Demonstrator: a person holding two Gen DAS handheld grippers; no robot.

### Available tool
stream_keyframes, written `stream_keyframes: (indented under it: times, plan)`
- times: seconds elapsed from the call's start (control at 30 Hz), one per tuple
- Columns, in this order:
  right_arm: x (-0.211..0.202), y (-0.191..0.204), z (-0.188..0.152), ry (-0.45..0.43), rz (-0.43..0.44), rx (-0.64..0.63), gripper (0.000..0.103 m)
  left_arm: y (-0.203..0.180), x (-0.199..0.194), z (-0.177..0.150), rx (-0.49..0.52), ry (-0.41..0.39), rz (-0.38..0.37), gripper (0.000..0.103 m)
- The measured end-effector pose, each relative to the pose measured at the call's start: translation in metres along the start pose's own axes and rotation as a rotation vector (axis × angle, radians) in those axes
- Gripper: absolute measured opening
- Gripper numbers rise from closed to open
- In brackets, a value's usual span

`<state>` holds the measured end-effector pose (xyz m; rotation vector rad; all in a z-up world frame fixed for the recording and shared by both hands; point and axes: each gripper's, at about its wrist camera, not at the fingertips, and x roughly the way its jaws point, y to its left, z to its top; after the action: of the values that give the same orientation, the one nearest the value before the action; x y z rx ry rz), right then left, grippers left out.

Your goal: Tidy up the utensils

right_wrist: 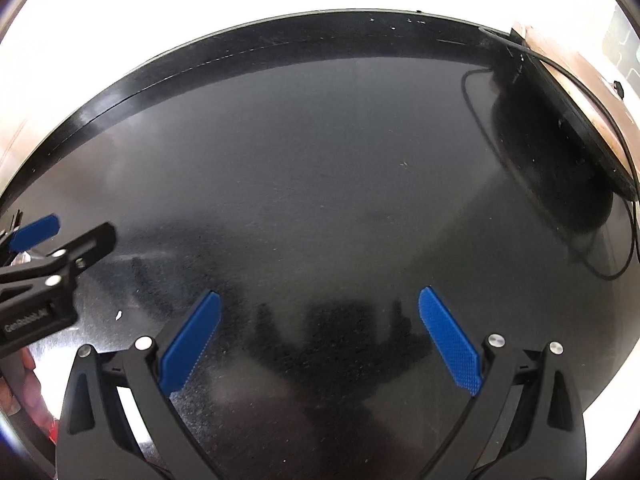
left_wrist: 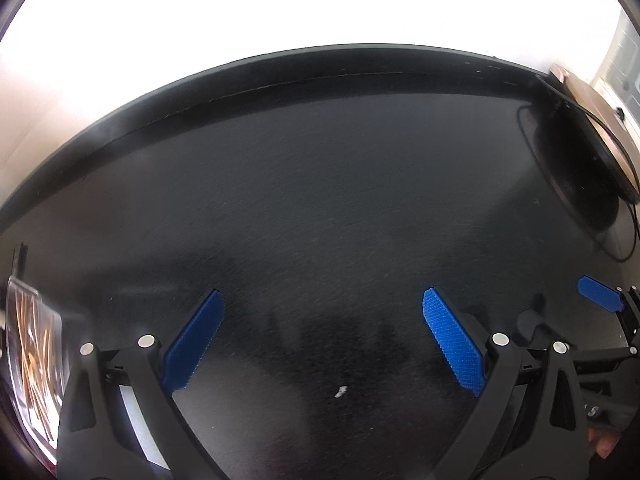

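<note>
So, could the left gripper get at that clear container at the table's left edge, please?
Probably yes: the left gripper is open and empty, the clear container lies just to its left, and nothing stands between them on the table.

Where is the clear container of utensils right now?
Only the left wrist view shows the clear container: it sits at the far left edge, on the black table, just left of the open left claw.

Clear container [left_wrist: 34, 364] of blurred orange-brown contents cut off at the counter's [left_wrist: 320, 208] left edge, contents too unclear to name, right gripper [left_wrist: 600, 294] showing one blue finger, round dark object [right_wrist: 560, 152] on the counter's right cropped, fingertip [left_wrist: 606, 446] barely visible
</note>
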<state>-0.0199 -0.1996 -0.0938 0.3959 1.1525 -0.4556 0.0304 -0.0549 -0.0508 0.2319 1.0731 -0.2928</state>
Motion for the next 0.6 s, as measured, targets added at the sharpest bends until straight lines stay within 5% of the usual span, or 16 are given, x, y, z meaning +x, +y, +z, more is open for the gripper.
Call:
stream_keyframes:
  times: [0.6]
  plan:
    - [-0.010, 0.033, -0.004, -0.034, -0.068, -0.058, 0.096, 0.037, -0.015, -0.011, -0.053, -0.035, -0.048, 0.097]
